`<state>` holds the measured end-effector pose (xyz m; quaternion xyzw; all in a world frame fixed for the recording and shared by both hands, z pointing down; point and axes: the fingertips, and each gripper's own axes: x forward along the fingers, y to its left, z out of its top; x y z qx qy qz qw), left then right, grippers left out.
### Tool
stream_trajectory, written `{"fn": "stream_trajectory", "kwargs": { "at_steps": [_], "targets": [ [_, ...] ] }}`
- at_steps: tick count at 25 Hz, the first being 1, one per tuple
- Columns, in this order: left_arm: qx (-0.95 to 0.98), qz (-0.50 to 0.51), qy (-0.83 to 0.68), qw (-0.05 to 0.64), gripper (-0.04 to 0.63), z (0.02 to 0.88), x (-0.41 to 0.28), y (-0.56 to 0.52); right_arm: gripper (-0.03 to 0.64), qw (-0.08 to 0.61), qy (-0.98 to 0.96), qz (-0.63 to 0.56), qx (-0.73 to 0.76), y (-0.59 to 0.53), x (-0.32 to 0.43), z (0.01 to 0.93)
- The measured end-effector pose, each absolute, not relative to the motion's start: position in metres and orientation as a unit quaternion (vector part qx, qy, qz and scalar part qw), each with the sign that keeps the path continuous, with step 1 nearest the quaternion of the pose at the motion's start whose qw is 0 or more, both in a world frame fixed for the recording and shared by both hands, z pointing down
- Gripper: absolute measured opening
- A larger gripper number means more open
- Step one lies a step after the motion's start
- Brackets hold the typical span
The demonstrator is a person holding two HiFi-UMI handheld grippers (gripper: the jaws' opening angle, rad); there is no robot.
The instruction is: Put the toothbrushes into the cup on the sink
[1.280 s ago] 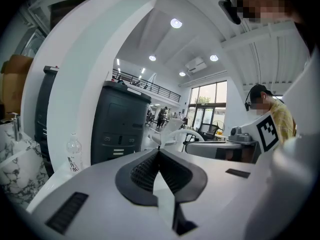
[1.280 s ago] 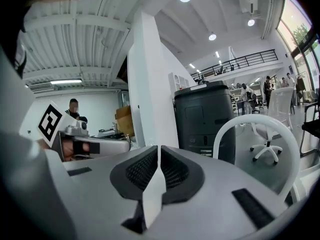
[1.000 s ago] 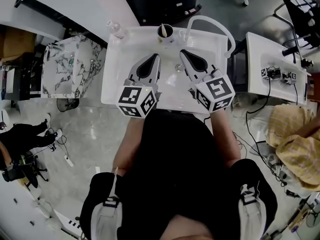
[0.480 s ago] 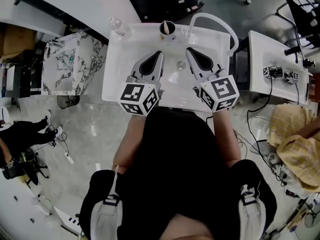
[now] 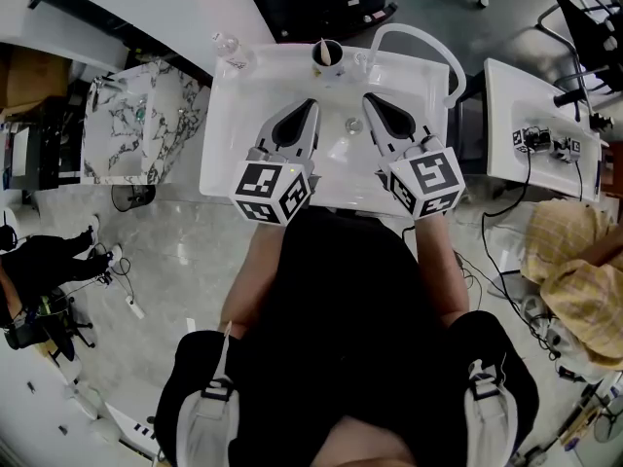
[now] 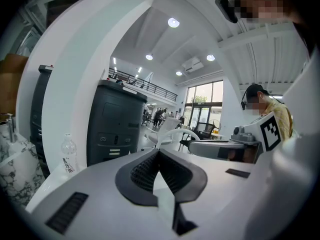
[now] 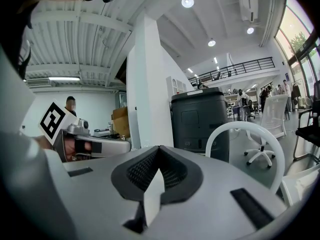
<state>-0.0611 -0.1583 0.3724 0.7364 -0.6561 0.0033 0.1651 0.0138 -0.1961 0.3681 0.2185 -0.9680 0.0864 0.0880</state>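
My left gripper (image 5: 303,106) and right gripper (image 5: 370,101) were closed tight, holding nothing, cup (image 5: 326,59) at 12 o'clock, near both

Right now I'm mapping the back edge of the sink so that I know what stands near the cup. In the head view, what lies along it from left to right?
clear bottle → cup → curved white pipe

The left gripper (image 5: 309,105) and right gripper (image 5: 369,99) are grey, black-padded.
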Motion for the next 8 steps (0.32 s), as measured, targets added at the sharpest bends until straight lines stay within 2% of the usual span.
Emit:
{"fn": "stream_trajectory", "kwargs": {
  "at_steps": [8],
  "targets": [
    [0.736,0.003,-0.656,0.167,0.014,0.373,-0.0621,-0.1542,0.031,0.09,-0.969,0.082,0.215,-0.1904,0.0105,0.3672]
  ]
}}
